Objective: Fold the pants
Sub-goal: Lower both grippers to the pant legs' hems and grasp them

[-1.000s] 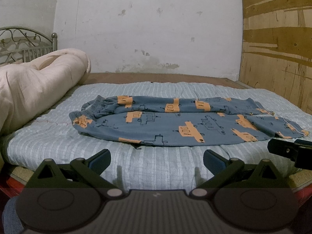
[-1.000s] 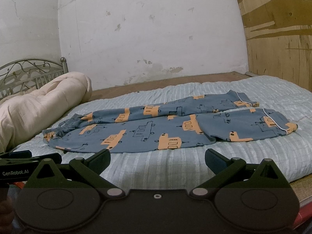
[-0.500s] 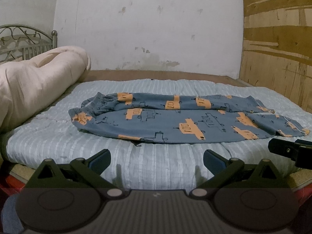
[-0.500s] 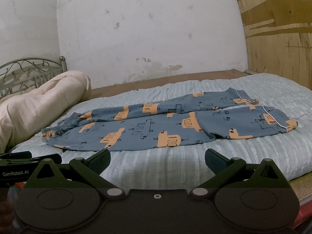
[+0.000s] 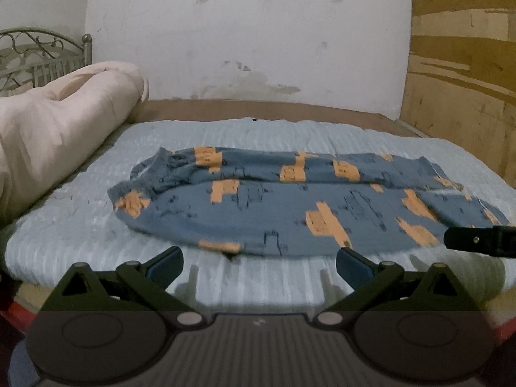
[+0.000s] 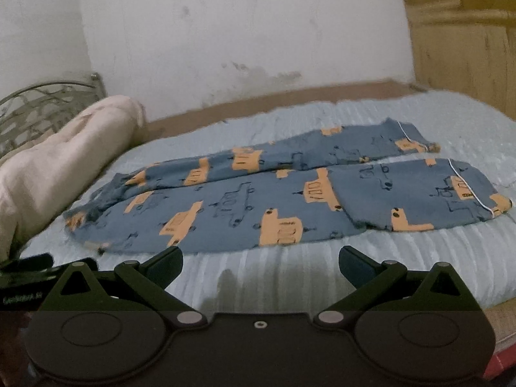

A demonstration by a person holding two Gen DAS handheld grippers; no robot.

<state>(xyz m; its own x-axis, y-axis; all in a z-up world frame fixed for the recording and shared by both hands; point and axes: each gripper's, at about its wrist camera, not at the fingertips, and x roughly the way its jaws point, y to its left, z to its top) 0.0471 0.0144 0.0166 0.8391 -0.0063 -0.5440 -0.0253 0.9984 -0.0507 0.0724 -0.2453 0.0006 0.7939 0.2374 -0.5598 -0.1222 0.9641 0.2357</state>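
Both grippers hover at the near edge of the bed (image 5: 80, 225), jaws spread wide and empty. The pants (image 5: 290, 206) lie flat on the bed just ahead of the left gripper (image 5: 259, 262) and the right gripper (image 6: 260, 262), waistband to the left, leg cuffs to the right. A rolled quilt (image 5: 54, 135) sits far left of both.
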